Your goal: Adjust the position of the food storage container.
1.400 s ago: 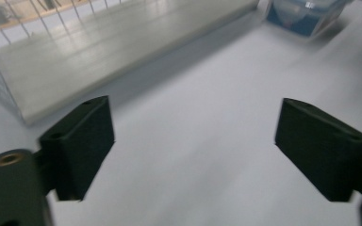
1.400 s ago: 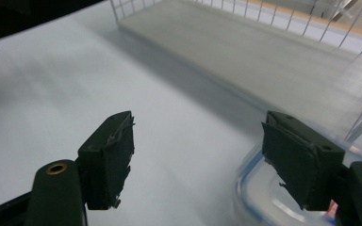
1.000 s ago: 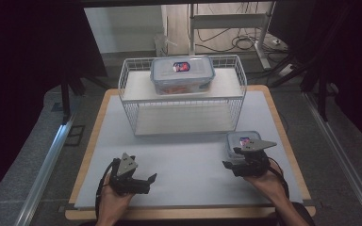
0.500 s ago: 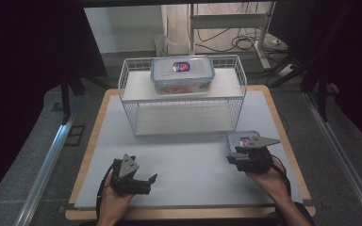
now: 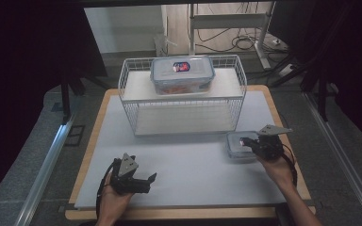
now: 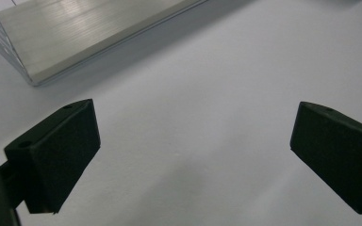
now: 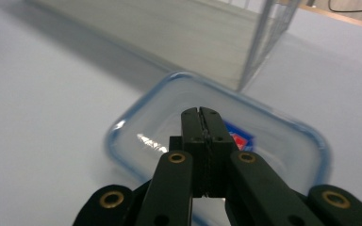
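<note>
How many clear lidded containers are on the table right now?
2: a large container on top of the wire rack, and a small container on the mat under the shut right tool.

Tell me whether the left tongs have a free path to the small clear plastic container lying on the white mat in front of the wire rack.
Probably yes. The left tongs stand open over bare white mat, with nothing between them and the small clear plastic container. But the right tongs sit shut above its lid.
</note>
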Available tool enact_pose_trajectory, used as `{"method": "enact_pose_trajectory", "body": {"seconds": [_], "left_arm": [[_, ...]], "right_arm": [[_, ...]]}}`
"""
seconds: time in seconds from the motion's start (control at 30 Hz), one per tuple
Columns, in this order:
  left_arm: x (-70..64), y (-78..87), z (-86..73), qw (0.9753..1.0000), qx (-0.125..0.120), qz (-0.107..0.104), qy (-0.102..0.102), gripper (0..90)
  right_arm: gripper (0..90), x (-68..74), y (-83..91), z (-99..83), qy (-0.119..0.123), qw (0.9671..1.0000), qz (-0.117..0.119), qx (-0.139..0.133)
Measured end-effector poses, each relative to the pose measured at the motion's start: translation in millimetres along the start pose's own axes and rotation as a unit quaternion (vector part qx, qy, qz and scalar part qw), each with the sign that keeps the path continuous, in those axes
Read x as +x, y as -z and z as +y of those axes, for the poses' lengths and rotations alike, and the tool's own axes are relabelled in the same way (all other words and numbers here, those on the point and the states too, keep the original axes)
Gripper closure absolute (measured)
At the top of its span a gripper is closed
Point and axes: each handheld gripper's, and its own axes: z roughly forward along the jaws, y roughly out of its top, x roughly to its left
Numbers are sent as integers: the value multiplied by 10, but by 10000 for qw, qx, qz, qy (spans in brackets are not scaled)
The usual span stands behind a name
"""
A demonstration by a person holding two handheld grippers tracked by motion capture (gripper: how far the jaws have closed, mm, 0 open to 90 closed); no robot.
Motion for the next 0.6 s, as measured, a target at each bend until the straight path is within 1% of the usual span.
{"method": "enact_pose_trajectory", "body": {"seconds": [0.03, 0.07, 0.17, 0.2, 0.27, 0.3, 0.37, 0.43, 0.47, 0.53, 0.57, 0.6], "left_arm": [[0, 0, 0, 10000, 0, 0, 0, 21], [-3, -21, -10, 10000, 39, -8, -29, 21], [-6, -47, -16, 9999, 98, -2, -74, 21], [-8, -59, -18, 9999, 111, -7, -81, 20], [-16, -76, -18, 9999, 132, -1, -94, 20], [-29, -89, -15, 9999, 123, 8, -117, 20], [-36, -90, -14, 9998, 144, 8, -130, 21], [-44, -96, -13, 9997, 155, 15, -180, 21], [-48, -100, -15, 9997, 164, 29, -197, 21], [-49, -107, -16, 9996, 178, 33, -206, 21], [-49, -111, -17, 9996, 172, 29, -204, 21], [-49, -112, -17, 9996, 193, 31, -217, 22]], "right_arm": [[896, 0, 0, 0, 0, 10000, 0, 0], [895, -76, -19, -2, -103, 9999, -76, -17], [895, -141, -33, 1, -198, 9997, -151, -46], [895, -192, -48, 9, -242, 9994, -244, -53], [895, -217, -61, 14, -258, 9992, -288, -48], [895, -267, -100, 24, -282, 9990, -357, -53], [895, -314, -140, 41, -291, 9985, -453, -26], [895, -339, -156, 51, -296, 9983, -493, -29], [895, -411, -180, 73, -356, 9976, -588, -51], [895, -437, -188, 79, -379, 9973, -620, -47], [895, -491, -203, 85, -402, 9967, -709, -34], [895, -518, -211, 85, -433, 9964, -734, -29]]}}
